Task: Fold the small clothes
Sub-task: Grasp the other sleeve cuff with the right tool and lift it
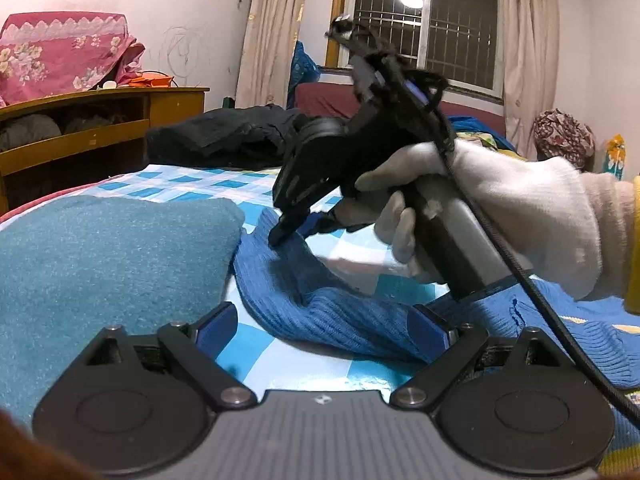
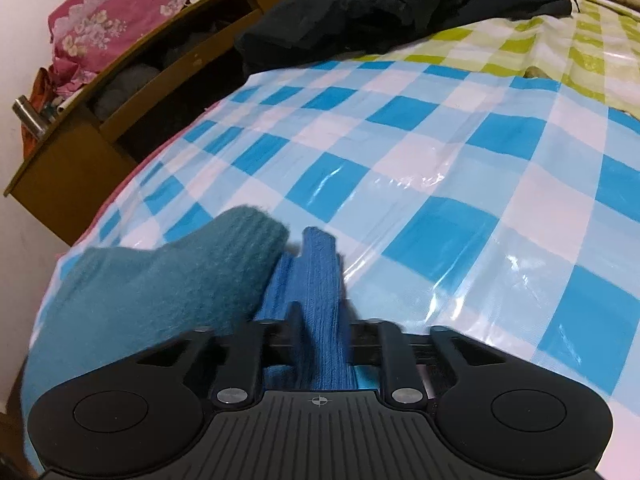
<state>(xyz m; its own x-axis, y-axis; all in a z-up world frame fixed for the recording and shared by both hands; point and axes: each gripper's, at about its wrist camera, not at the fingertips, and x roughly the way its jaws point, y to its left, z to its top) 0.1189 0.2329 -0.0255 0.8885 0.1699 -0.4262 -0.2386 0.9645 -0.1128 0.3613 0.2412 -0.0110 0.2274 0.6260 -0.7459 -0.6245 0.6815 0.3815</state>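
A bedroom, a bed under a glossy blue-and-white checked sheet point(image 2: 440, 168), dark window behind, and the folding is under way. The blue knit point(image 1: 320, 312) lies rumpled across the sheet, one end running up beside the teal knit point(image 1: 100, 264), which already sits in a flat, tidy block to the left.

Right tongs point(image 2: 318, 320) are clenched on a raised ridge of the blue knit — you can see the ribbed cloth standing up between the pads in the right wrist view. From the left view the same tongs bite the far end of the garment, a white-gloved hand point(image 1: 500, 216) on the handle. Left tongs point(image 1: 320, 328) stand released, wide apart, with the near stretch of the blue knit between the fingers but nothing pinched.

So this looks like the start of a fold on the blue piece: one end gripped, the other waiting. The next move wants the left tongs to close on the near edge, so both ends lift together without the knit sagging or dragging the teal one.

Containers: a wooden shelf unit point(image 2: 120, 92) by the wall holds greyish bundles in its open bays; what they are I can't tell.
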